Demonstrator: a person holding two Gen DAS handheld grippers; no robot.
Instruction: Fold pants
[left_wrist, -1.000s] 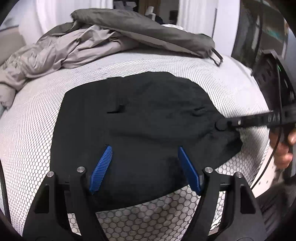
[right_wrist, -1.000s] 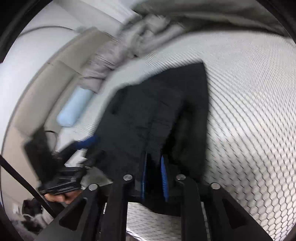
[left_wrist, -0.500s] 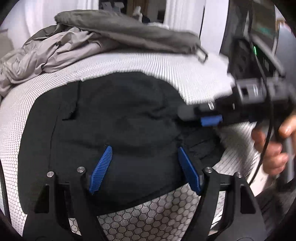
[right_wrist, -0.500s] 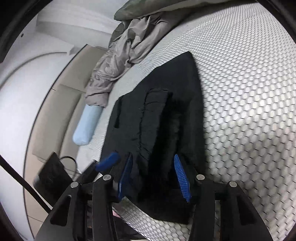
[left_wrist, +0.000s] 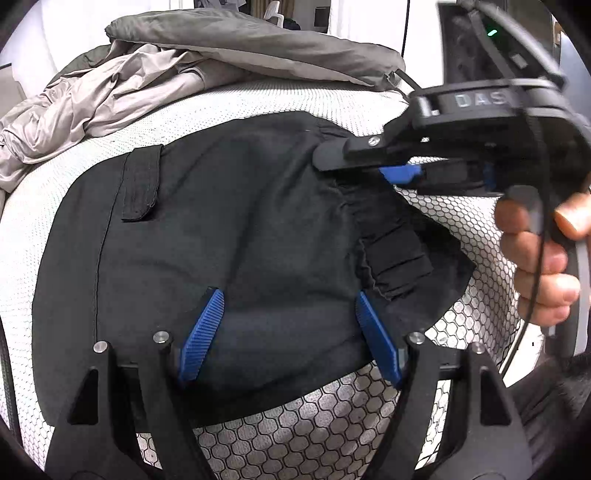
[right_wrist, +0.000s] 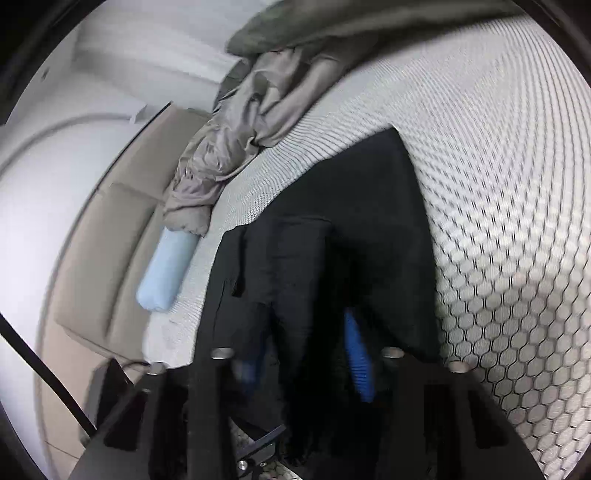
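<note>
Black pants (left_wrist: 240, 221) lie folded on the white honeycomb-patterned bed cover (left_wrist: 332, 424). My left gripper (left_wrist: 288, 295) hovers open over their near edge, its blue pads wide apart and nothing pinched. At the right of the left wrist view, my right gripper (left_wrist: 332, 166) reaches in over the gathered waistband, held by a hand (left_wrist: 535, 258). Its own view is blurred: the right gripper (right_wrist: 303, 325) straddles a raised fold of the pants (right_wrist: 369, 221). Its jaws are closing with the cloth between them, and the pads still stand apart.
A crumpled grey jacket (left_wrist: 129, 92) and an olive garment (left_wrist: 240, 40) are piled at the far side of the bed. A light-blue roll (right_wrist: 166, 269) lies by the beige padded headboard (right_wrist: 110, 240). Bare cover (right_wrist: 498, 184) stretches to the right of the pants.
My right gripper let go of the pants' edge, opened wide, and shifted over the waistband fold, its pads still apart. My left gripper drifted lower and closer to the pants, staying open.
</note>
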